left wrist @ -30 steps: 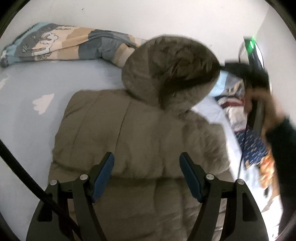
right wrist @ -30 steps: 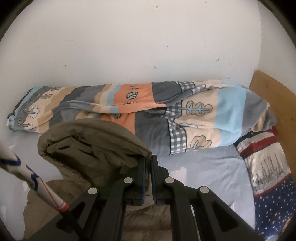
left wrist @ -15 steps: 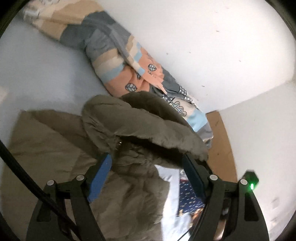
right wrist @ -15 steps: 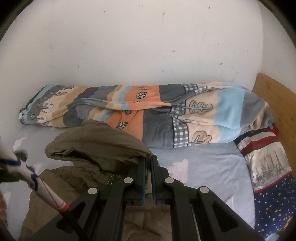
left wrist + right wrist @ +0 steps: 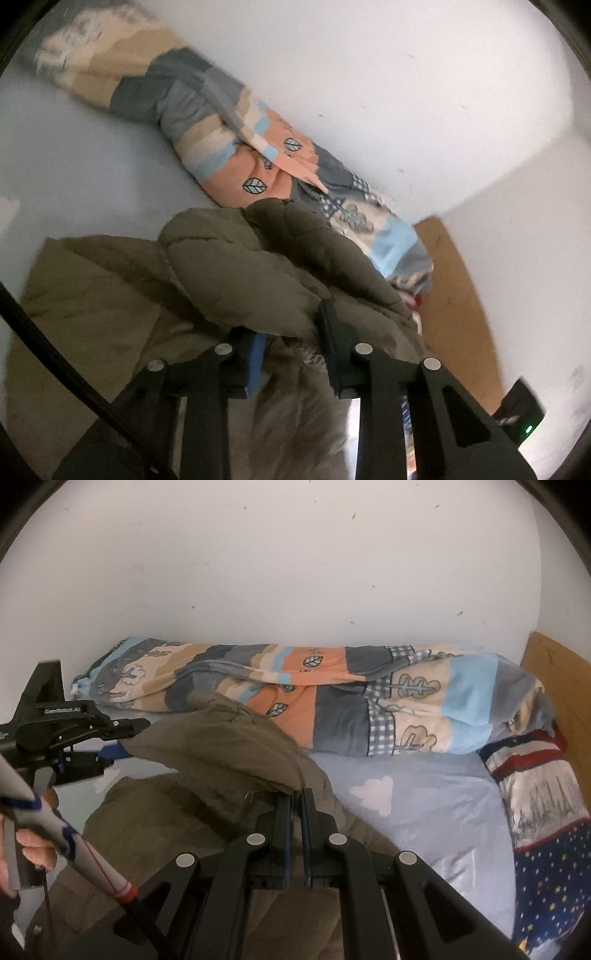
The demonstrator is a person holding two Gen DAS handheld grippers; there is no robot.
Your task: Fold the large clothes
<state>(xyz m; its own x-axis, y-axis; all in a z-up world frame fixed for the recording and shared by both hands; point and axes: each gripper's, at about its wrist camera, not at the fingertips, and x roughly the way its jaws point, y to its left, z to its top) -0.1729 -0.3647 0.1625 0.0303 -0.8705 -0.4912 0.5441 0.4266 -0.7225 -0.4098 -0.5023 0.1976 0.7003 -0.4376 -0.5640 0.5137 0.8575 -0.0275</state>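
An olive padded jacket (image 5: 147,830) lies on the bed with its hood (image 5: 221,746) lifted off the body. My right gripper (image 5: 296,797) is shut on the hood's near rim. My left gripper (image 5: 114,746) reaches in from the left to the hood's other side. In the left wrist view the hood (image 5: 240,266) and its fur trim fill the gap of my left gripper (image 5: 291,339). Its jaws are closing, and the pads pinch the fabric. The jacket body (image 5: 92,295) spreads out flat to the left.
A rolled patterned quilt (image 5: 332,701) lies along the white wall. A star-print pillow (image 5: 546,842) rests against a wooden headboard (image 5: 561,672) on the right. The light blue sheet (image 5: 424,812) shows between them. A person's hand (image 5: 33,842) holds the left gripper's handle.
My left gripper left the jacket body, swung to the hood and narrowed its jaws on the rim. The right gripper kept its hold and carried the hood sideways.
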